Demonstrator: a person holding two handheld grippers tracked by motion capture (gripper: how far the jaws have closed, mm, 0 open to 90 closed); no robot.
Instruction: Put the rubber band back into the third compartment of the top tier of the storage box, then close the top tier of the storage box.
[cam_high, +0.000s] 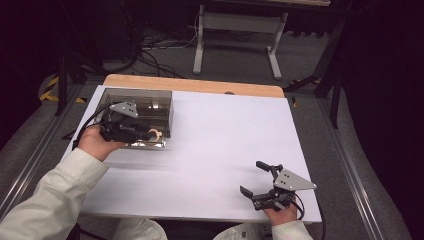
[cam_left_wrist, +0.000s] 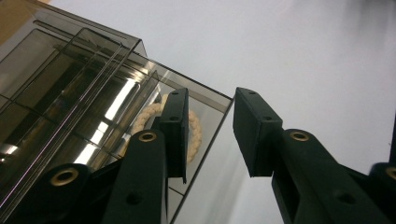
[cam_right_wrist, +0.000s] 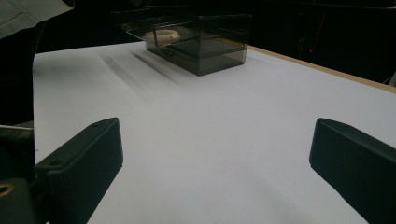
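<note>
1. White table sheet (cam_high: 225, 150) carries a smoked clear box (cam_high: 137, 117) at its far left corner.
2. Inside the box's near end lies a pale braided ring (cam_high: 154, 134).
3. Left gripper (cam_left_wrist: 210, 126) hangs at that end, jaws partly apart and empty; the ring looks released, though glare hampers reading.
4. Right gripper (cam_high: 259, 178) rests wide open, empty, well apart.
5. Next: draw the left gripper clear without nudging the box.

Smoked box (cam_high: 137, 117) blocks far-left corner; white tabletop (cam_high: 220, 145) passable.

Smoky grey clear box (cam_high: 150, 107); cream, seemingly braided ring (cam_high: 155, 134) inside; white table (cam_high: 225, 140); black fingers (cam_left_wrist: 257, 126).
</note>
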